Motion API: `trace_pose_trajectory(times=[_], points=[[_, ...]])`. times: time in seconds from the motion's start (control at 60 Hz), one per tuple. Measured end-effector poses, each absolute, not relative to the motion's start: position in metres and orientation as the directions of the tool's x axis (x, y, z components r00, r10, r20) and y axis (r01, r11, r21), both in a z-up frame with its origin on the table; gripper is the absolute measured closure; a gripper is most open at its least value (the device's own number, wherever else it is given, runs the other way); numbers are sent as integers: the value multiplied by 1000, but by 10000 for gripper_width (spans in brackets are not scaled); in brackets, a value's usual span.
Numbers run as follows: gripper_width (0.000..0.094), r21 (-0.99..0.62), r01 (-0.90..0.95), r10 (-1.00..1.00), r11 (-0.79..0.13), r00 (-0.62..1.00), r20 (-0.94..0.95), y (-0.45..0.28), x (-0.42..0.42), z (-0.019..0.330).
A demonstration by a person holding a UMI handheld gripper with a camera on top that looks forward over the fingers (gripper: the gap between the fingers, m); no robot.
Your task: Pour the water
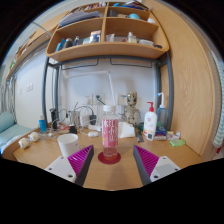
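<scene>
A clear plastic bottle [110, 131] with a red cap and pink label stands upright on a red coaster [110, 157] on the wooden desk [112, 176], just ahead of my fingers and centred between them. A white cup [68, 143] stands on the desk to the left of the bottle. My gripper [113, 164] is open, with its magenta pads [83, 162] spread wide on both sides, and holds nothing. The bottle stands beyond the fingertips, untouched.
A white pump bottle [150, 122] stands at the right, a green item [176, 142] near it. Clutter of cables and small items [80, 120] lies at the back by the wall. Wooden shelves [105, 35] with objects hang above. A wooden cabinet side [195, 80] rises at the right.
</scene>
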State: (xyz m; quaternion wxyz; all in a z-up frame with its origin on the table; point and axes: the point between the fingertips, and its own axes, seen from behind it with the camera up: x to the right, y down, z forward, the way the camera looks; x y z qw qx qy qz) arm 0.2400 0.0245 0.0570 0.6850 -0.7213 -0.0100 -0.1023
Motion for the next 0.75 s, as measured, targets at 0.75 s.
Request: trace_pose_trajectory(times=[0.75], points=[[139, -988, 148, -233, -48, 960, 155, -64, 271, 58]])
